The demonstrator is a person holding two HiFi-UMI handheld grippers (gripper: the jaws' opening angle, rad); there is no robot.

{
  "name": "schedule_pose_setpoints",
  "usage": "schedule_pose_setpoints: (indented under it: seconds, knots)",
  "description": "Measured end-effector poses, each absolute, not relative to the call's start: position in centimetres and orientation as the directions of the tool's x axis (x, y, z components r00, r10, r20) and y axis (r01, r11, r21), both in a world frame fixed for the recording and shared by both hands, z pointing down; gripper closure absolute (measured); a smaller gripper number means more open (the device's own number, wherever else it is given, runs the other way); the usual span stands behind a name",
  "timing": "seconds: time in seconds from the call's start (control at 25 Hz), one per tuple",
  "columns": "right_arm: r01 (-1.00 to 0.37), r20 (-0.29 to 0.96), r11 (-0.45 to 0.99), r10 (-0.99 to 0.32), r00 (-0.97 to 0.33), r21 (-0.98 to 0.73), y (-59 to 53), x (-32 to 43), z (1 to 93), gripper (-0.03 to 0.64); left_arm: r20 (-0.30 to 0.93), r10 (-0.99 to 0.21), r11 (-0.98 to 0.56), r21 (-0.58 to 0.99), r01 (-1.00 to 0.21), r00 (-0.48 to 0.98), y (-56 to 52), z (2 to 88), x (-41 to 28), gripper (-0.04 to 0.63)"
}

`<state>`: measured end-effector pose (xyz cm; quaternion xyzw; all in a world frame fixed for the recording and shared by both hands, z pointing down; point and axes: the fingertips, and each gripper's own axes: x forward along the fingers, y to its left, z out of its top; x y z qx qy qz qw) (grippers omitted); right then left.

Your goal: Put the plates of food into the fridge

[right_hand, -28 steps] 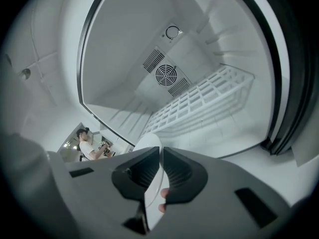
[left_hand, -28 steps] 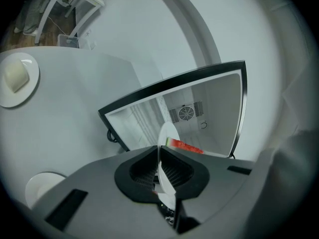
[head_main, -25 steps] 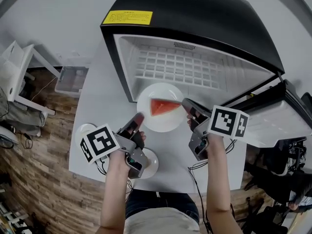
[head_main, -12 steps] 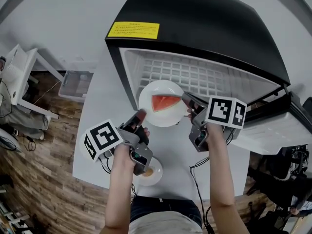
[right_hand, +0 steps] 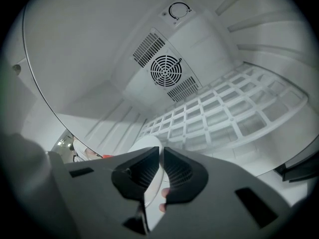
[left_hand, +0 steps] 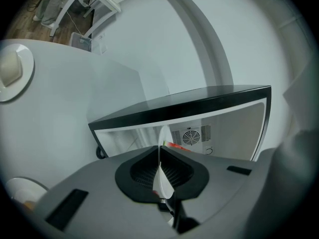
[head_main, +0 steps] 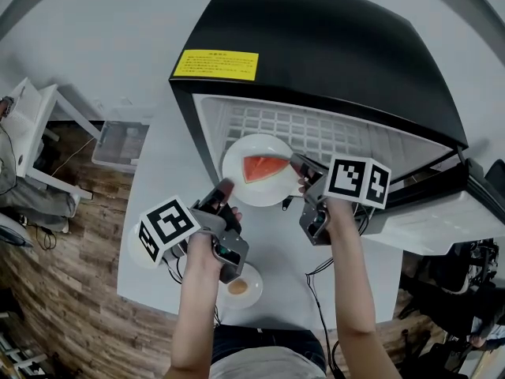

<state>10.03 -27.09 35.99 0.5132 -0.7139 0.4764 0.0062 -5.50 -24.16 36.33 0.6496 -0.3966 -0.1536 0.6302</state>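
A white plate (head_main: 252,189) carrying a red watermelon slice (head_main: 263,166) hangs at the mouth of the open black fridge (head_main: 316,61), half over its white wire shelf (head_main: 316,133). My left gripper (head_main: 224,190) is shut on the plate's near-left rim, and my right gripper (head_main: 297,164) is shut on its right rim. In the left gripper view the plate's thin edge (left_hand: 159,176) runs between the pads. The right gripper view shows the plate rim (right_hand: 151,151) pinched, with the fridge's back fan (right_hand: 166,69) ahead.
A second small plate with a brown food item (head_main: 241,287) sits on the white table (head_main: 158,172) near my body; another white plate (left_hand: 10,71) lies at the table's left. The fridge door (head_main: 450,204) hangs open at right. A clear bin (head_main: 114,144) stands on the floor.
Both grippers have carried the plate forward and slightly left, from in front of the fridge to its opening. Their grips have not changed.
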Motion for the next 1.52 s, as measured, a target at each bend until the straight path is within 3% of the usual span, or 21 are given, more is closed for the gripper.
schedule_pose_setpoints:
  seconds: [0.56, 0.8, 1.08, 1.52]
  knots:
    - [-0.843, 0.474, -0.039, -0.84, -0.264, -0.537, -27.3, 13.5, 34.5, 0.579, 0.29, -0.758, 0.125, 0.944, -0.305, 0.584, -25.5, 36.6, -5.1, 0.574]
    - [-0.859, 0.475, 0.024, -0.825, -0.305, -0.511, -22.7, 11.3, 35.3, 0.58, 0.276, -0.774, 0.133, 0.951, -0.281, 0.57, -26.0, 36.5, -4.8, 0.575]
    - [-0.801, 0.512, 0.168, -0.69, -0.512, -0.574, -19.4, 3.3, 38.1, 0.589, 0.274, -0.775, 0.141, 0.953, -0.268, 0.569, -26.0, 36.4, -4.8, 0.575]
    - [-0.782, 0.5, 0.174, -0.682, -0.533, -0.598, -20.8, 1.9, 37.6, 0.603, 0.257, -0.768, 0.14, 0.961, -0.238, 0.587, -26.1, 36.4, -4.6, 0.574]
